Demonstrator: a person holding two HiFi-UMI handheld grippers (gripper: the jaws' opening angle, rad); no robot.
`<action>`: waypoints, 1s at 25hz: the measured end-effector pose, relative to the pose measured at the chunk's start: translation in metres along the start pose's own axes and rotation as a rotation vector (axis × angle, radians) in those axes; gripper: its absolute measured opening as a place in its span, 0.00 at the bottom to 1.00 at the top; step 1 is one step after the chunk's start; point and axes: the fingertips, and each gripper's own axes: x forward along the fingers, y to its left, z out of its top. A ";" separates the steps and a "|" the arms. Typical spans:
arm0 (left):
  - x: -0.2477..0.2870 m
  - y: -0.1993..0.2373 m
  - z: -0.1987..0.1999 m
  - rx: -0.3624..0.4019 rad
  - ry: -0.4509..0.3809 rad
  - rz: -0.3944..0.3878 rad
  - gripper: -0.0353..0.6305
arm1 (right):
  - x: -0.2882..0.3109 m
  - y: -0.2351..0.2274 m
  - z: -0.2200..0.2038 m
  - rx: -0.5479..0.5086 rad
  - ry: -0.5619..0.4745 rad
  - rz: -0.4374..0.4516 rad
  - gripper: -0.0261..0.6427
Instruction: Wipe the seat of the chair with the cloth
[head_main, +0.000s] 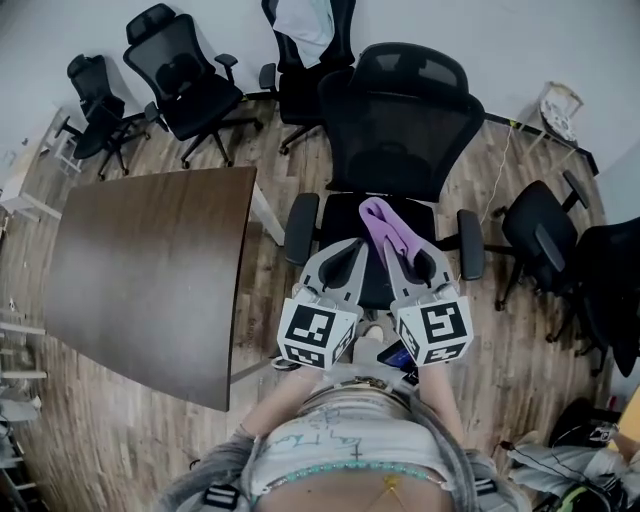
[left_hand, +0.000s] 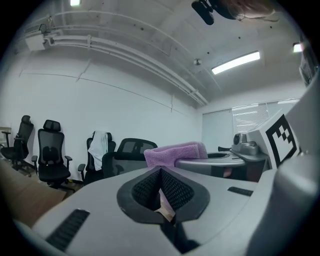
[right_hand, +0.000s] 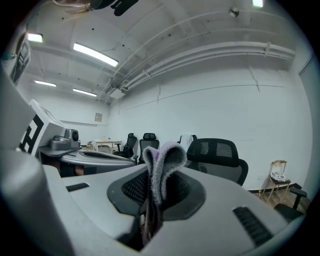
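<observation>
Right gripper view: my right gripper has its jaws clenched on a bunched fold of cloth, just above the seat; it looks soft, limp and light; my left gripper has its jaws closed, empty

A lilac cloth, folded into a strip, is pinched in the right claw and held above the black seat of the mesh-backed chair.

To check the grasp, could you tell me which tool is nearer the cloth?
Right. The right tool is shut on the cloth; the left tool sits empty beside it.
</observation>
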 end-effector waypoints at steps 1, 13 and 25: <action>0.006 0.000 0.001 0.000 -0.001 0.010 0.06 | 0.003 -0.006 0.001 -0.002 0.000 0.012 0.12; 0.051 -0.008 0.010 0.005 -0.020 0.109 0.06 | 0.020 -0.049 0.003 -0.008 -0.017 0.120 0.12; 0.071 -0.004 -0.003 0.001 0.017 0.138 0.06 | 0.038 -0.075 -0.002 0.010 -0.015 0.139 0.12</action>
